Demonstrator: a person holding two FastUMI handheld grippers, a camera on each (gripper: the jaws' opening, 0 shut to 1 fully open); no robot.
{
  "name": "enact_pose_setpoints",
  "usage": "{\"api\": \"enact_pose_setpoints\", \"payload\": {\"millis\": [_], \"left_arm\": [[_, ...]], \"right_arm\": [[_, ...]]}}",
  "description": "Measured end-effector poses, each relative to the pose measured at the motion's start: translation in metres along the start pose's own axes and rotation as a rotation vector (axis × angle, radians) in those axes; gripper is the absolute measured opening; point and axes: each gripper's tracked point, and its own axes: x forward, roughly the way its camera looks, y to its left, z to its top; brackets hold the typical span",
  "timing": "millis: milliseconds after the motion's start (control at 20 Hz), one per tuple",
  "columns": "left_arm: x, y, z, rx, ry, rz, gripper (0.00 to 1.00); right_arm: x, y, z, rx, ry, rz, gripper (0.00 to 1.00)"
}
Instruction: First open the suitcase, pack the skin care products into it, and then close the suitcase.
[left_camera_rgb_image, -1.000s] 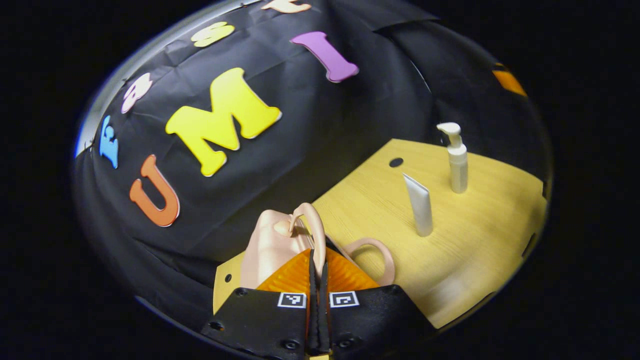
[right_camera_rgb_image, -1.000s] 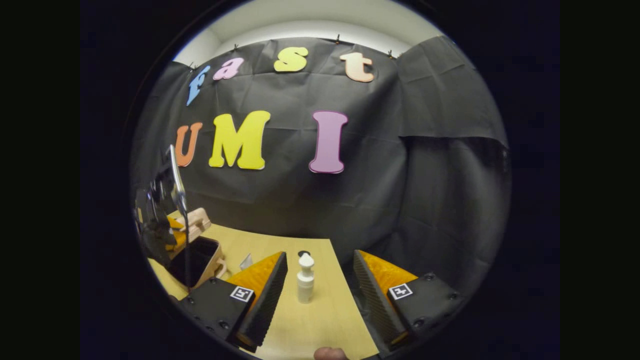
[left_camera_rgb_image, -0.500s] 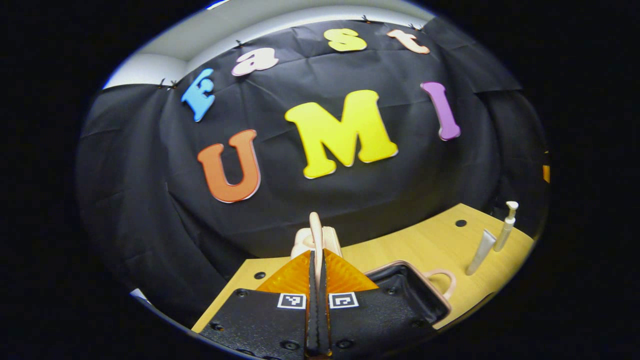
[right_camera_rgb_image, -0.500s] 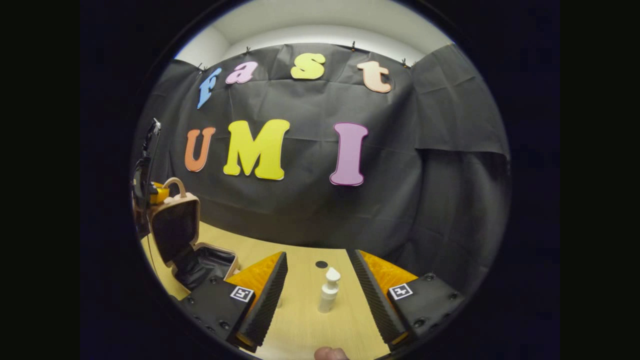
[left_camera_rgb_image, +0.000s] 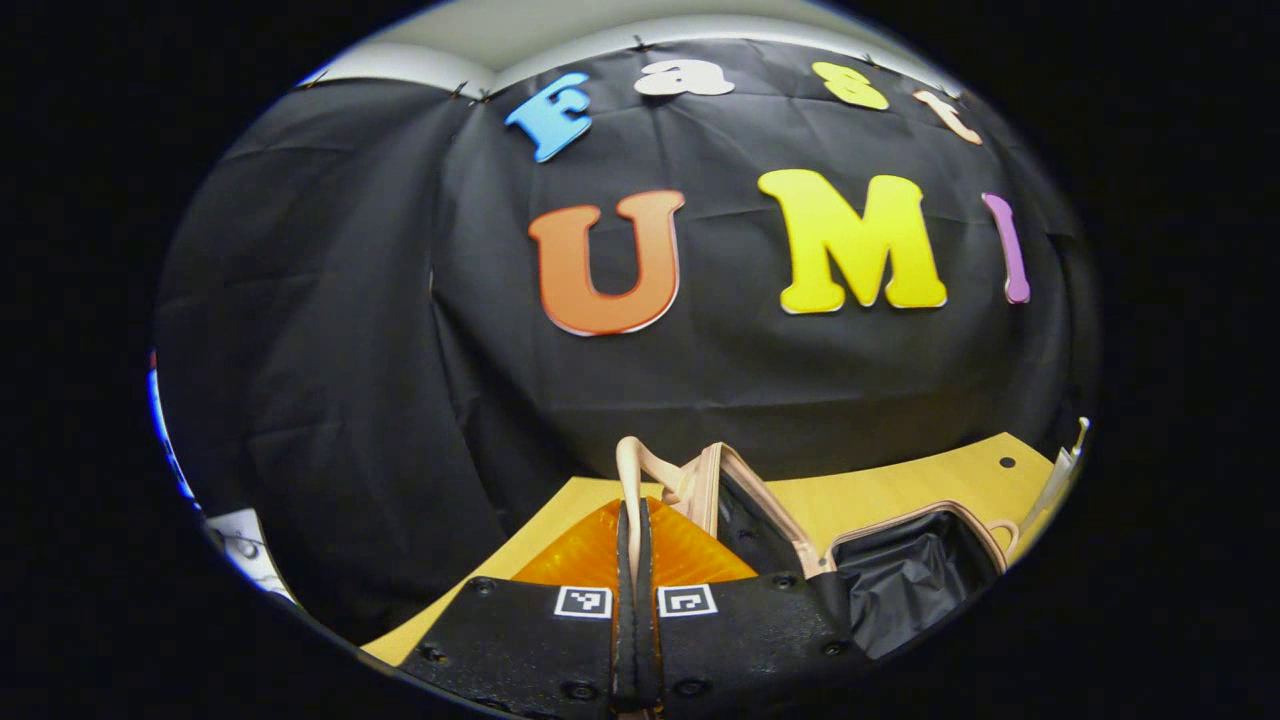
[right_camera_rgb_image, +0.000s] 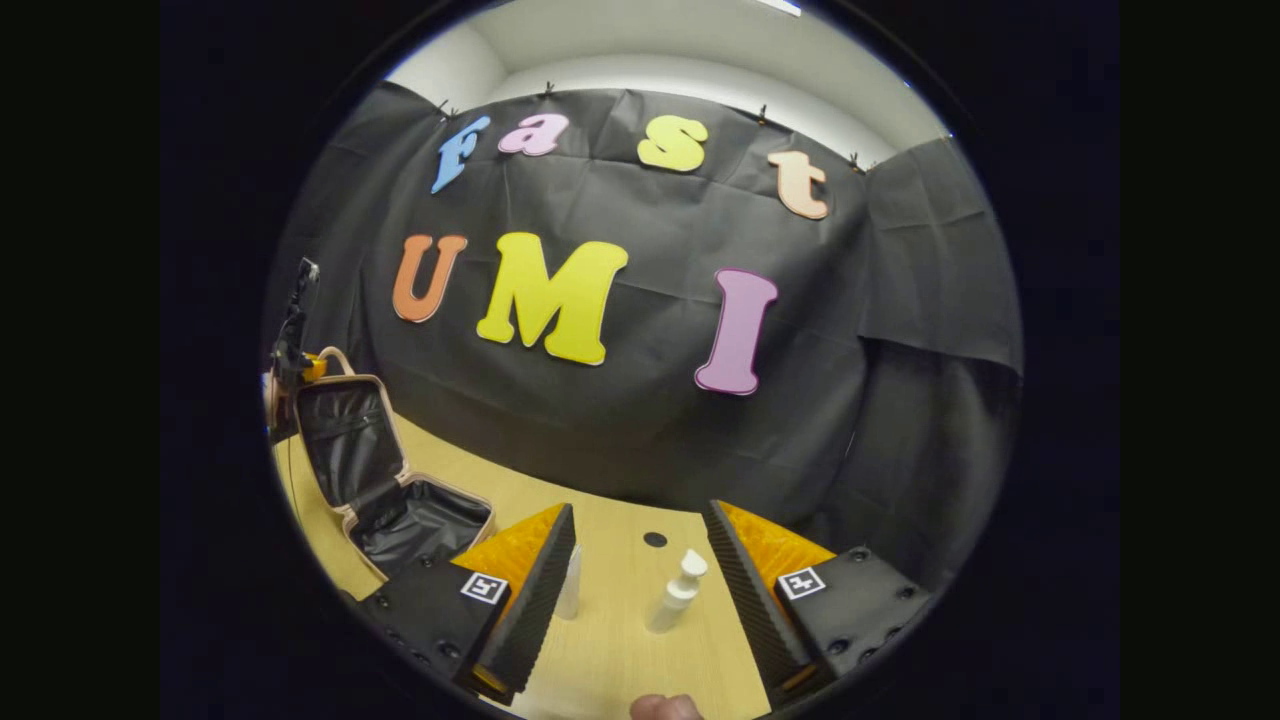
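A pink suitcase (right_camera_rgb_image: 345, 440) stands open at the table's left, its lid upright and its black-lined base (right_camera_rgb_image: 425, 525) lying flat. My left gripper (left_camera_rgb_image: 632, 515) is shut on the lid's pink handle (left_camera_rgb_image: 628, 465), holding the lid (left_camera_rgb_image: 712, 490) up beside the base (left_camera_rgb_image: 915, 575). In the right gripper view that gripper (right_camera_rgb_image: 292, 352) shows at the lid's top edge. My right gripper (right_camera_rgb_image: 640, 575) is open and low over the table. A white pump bottle (right_camera_rgb_image: 676, 595) stands between its fingers, and a pale tube (right_camera_rgb_image: 570, 585) stands against the left finger.
The yellow wooden table (right_camera_rgb_image: 620, 650) has a small dark hole (right_camera_rgb_image: 655, 539) behind the bottle. The pump bottle and tube (left_camera_rgb_image: 1062, 478) sit at the far right rim of the left gripper view. A fingertip (right_camera_rgb_image: 665, 708) shows at the bottom edge.
The left gripper has swung the lid up by its handle from nearly closed to upright, baring the black lining. The right gripper shifted slightly, so the bottle now sits right of centre.
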Motion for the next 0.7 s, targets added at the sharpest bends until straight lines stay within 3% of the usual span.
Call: {"api": "enact_pose_setpoints", "payload": {"millis": [300,450,550,600,700], "left_arm": [[0.043,0.046,-0.119,-0.23,0.202,0.002,0.03],[0.048,0.05,-0.17,-0.283,0.293,-0.016,0.05],[0.047,0.051,-0.19,-0.311,0.344,-0.024,0.07],[0.048,0.053,-0.186,-0.335,0.317,-0.029,0.08],[0.047,0.058,-0.192,-0.315,0.338,-0.001,0.14]], "right_arm": [[0.005,0.023,-0.008,-0.056,0.057,0.022,0.79],[0.008,0.034,-0.018,-0.075,0.086,0.045,0.79],[0.012,0.033,-0.024,-0.067,0.113,0.045,0.79],[0.014,0.031,-0.024,-0.062,0.12,0.037,0.8],[0.018,0.031,-0.024,-0.059,0.123,0.035,0.79]]}}
